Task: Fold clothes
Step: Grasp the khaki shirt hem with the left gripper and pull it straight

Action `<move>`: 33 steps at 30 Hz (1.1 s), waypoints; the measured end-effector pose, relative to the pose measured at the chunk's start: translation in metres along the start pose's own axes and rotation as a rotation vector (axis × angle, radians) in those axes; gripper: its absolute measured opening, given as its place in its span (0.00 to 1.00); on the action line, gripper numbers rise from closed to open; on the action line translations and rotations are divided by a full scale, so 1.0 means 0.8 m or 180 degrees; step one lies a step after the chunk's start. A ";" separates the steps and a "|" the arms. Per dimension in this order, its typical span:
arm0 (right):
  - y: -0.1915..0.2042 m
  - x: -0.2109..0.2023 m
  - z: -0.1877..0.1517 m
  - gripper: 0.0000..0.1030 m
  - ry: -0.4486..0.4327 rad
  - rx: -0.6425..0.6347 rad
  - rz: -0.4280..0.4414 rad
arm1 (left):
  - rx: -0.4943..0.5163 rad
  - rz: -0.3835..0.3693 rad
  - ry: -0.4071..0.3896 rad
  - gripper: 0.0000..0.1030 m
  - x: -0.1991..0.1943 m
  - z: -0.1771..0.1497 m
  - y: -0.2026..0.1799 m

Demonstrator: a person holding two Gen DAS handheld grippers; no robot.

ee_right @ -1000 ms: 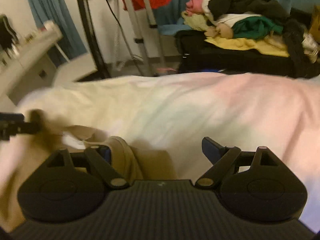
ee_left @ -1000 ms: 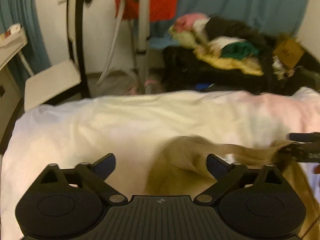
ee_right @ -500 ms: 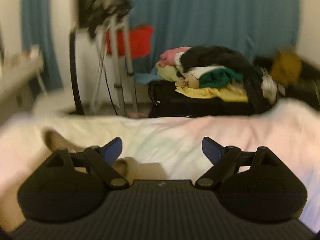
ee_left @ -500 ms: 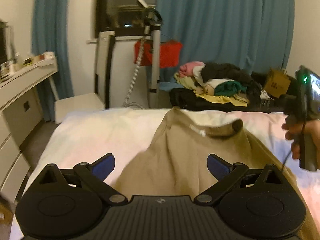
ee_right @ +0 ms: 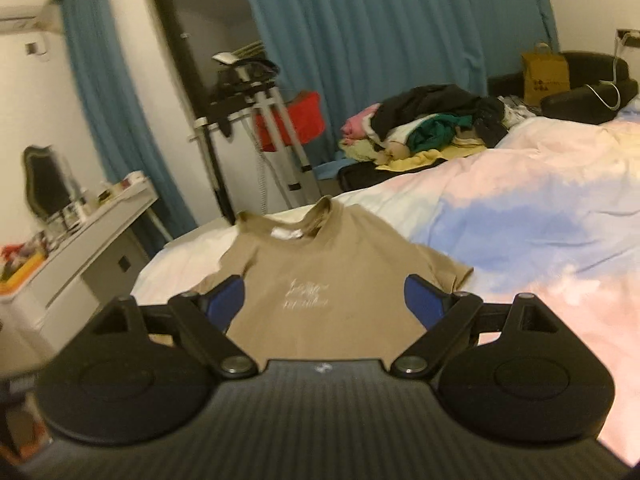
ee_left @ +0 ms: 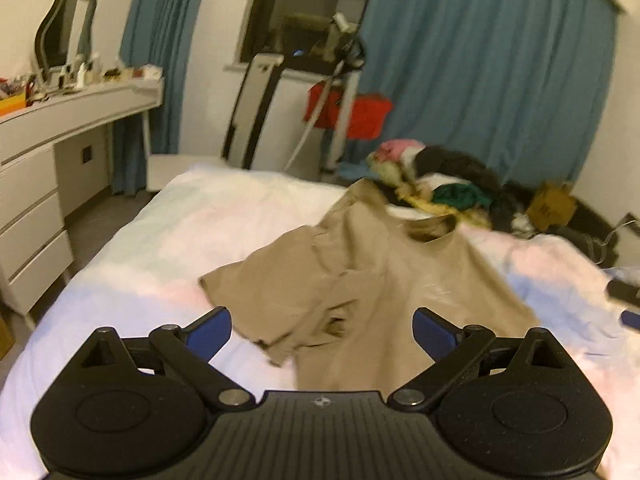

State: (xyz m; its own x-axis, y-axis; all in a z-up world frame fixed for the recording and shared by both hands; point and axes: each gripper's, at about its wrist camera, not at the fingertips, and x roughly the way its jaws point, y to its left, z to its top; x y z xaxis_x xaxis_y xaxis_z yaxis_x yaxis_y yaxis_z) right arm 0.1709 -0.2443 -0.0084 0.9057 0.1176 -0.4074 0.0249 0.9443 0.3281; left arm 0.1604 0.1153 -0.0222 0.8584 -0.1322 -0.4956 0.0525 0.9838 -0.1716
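Tan T-shirt [ee_right: 320,280] lies spread on the bed [ee_right: 540,232], print up, collar at 12 o'clock toward the clothes pile [ee_right: 432,128]; its left sleeve [ee_left: 272,304] is bunched and crumpled, right sleeve flat. Not folded as it lies, so I'd judge this the laying-out stage, flattening before a fold. Next move calls for smoothing that rumpled sleeve, then pinching a shoulder and hem edge. Left tongs [ee_left: 322,330] and right tongs [ee_right: 324,298] both spread wide, holding nothing, raised above the shirt's hem end, level, pointing toward 12.
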 end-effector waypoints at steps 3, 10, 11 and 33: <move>0.000 -0.011 -0.014 0.85 -0.0039 -0.0086 0.0027 | 0.0152 -0.0011 -0.0058 0.95 -0.020 -0.015 -0.024; 0.000 -0.038 -0.047 0.85 -0.0130 -0.0285 0.0089 | 0.0071 0.0040 0.0163 0.94 -0.007 -0.051 -0.024; 0.000 -0.042 -0.051 0.85 -0.0143 -0.0314 0.0097 | -0.0011 0.0050 0.0239 0.94 0.002 -0.051 -0.019; -0.065 0.046 -0.066 0.85 0.0250 0.0480 0.0162 | -0.1374 0.0535 0.0284 0.03 0.233 0.024 0.136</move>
State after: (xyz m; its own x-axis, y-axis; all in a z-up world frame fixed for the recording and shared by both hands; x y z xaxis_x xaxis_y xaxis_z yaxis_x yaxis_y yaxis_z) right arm 0.1802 -0.2728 -0.0853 0.8717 0.1933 -0.4503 0.0485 0.8804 0.4718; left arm 0.3362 0.1998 -0.1167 0.7886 -0.0039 -0.6149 -0.3166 0.8546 -0.4115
